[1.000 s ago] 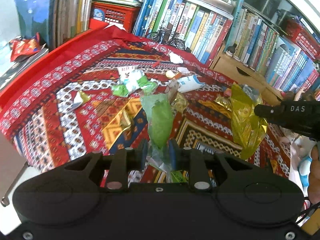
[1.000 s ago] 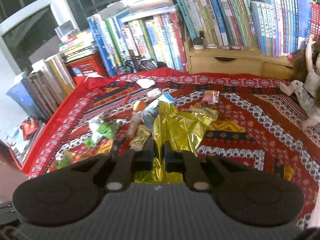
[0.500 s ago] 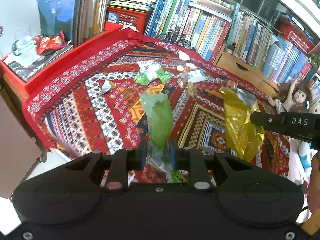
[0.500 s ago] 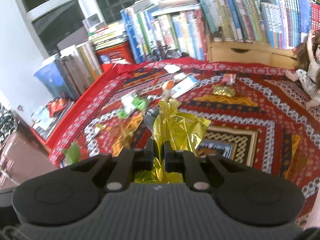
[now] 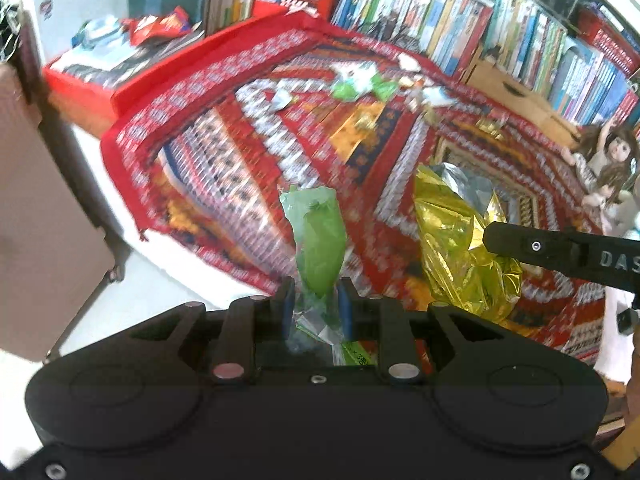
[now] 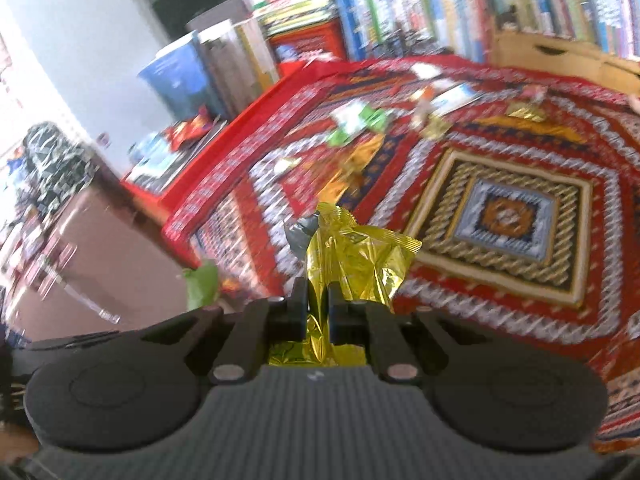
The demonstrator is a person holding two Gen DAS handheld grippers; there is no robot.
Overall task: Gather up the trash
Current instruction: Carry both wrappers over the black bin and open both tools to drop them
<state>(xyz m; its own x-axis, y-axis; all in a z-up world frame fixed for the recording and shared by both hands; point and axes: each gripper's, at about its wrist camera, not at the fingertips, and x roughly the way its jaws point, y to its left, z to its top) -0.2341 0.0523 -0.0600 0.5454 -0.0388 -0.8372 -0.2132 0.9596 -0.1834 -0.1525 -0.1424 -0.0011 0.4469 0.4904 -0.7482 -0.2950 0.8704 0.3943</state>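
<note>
Overhanging the cloth's edge (image 5: 132, 216): both clamped wrappers.

Both tongs have carried their wrappers back beyond the cloth's (image 5: 132, 152) edge.

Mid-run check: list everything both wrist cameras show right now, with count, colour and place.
green wrapper: one, green, pinched in left gripper
gold foil wrapper: one, gold, pinched in right gripper
loose wrappers: several, green, white, gold, far part of the cloth
patterned cloth: one, red with white, blue, orange, spread under the trash
books: many, mixed colours, rows behind the cloth
wooden drawer box: one, tan, below the books
doll: one, brown-haired, right edge of the cloth
left gripper: black, shut
right gripper: black, shut
</note>
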